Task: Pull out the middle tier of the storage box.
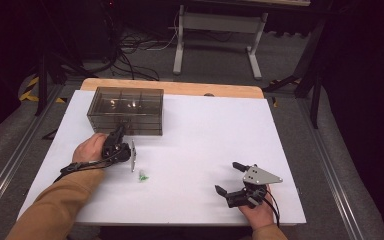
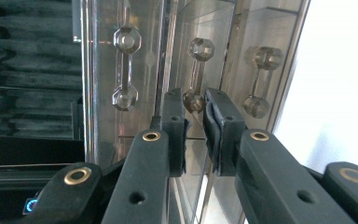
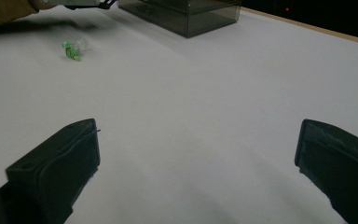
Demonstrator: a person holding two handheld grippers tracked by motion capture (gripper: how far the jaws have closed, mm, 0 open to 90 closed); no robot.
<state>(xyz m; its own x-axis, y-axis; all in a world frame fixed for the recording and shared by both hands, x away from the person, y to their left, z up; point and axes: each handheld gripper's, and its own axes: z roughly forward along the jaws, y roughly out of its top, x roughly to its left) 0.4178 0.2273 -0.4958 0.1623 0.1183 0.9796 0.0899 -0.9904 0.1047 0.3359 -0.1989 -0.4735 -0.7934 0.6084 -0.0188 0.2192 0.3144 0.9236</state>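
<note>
Pinching middle drawer handle [image 2: 195, 74] of smoky clear drawer box [image 1: 125, 110], left gripper [image 2: 195, 122] has jaws nearly together, lower knob of handle between pads. Box stands at table's [image 1: 205, 130] far left, directly ahead of left gripper. Right gripper [image 1: 230, 178] rests wide open, holding nothing, near front right edge, well apart from box. Small green item [image 1: 143, 177] lies between grippers.

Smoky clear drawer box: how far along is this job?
Done: left gripper is at the smoky plastic drawer box. In hand: its jaws flank the middle clear handle; grip uncertain. Left: drawers look shut, small green piece lies outside; right gripper sits open.
</note>
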